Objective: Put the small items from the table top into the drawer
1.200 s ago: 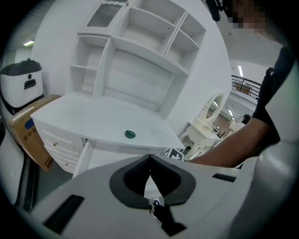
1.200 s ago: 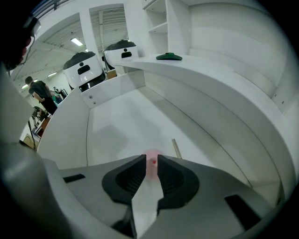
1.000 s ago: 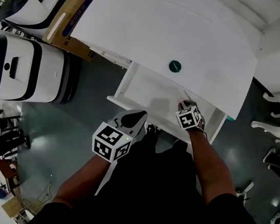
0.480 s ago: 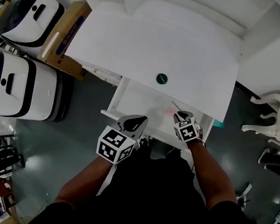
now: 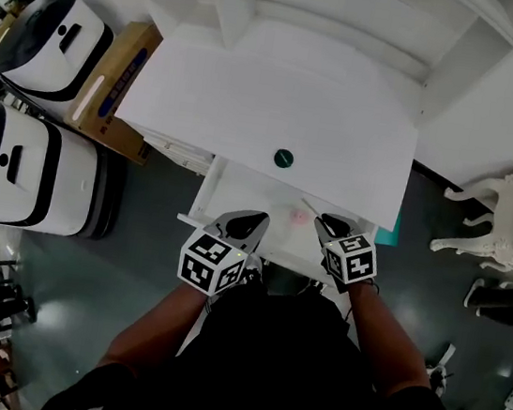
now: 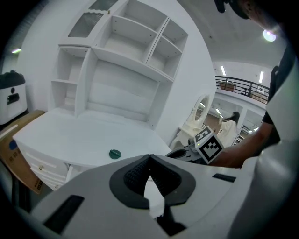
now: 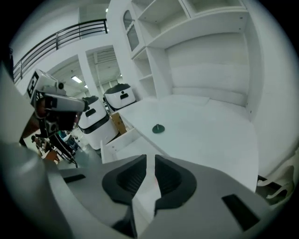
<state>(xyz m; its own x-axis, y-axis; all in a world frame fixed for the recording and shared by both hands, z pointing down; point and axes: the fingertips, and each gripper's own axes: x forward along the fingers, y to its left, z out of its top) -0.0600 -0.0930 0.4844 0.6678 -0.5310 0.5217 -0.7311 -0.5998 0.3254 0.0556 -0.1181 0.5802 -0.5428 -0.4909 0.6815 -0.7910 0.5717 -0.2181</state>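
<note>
hovering at the near edge of the open drawer (image 5: 244, 196), both grippers are pointing toward the far side, where the white surface (image 5: 225, 91) is carrying one small item. the left gripper (image 5: 247, 221) is holding its jaws closed, pads meeting at the tips with nothing between them. the right gripper (image 5: 332, 223) is keeping its jaws a narrow gap apart, also empty, with only the drawer floor showing through the gap.

the green round item (image 5: 284, 159) is lying on the surface just beyond its near edge, above the drawer and well clear of both sets of jaws. it is sitting between the two grippers in left-right terms, and beyond both. it is round with a small raised knob, so it is offering no long axis to line up with.

the left gripper view is placing the item left of the jaw line, whereas the right gripper view is placing it almost straight ahead. neither gripper is looking clearly nearer. judging from this, the right gripper is looking better aimed and is already parted.

a pale pink item (image 5: 300, 217) is resting inside the drawer, just left of the right gripper's jaws.
</note>
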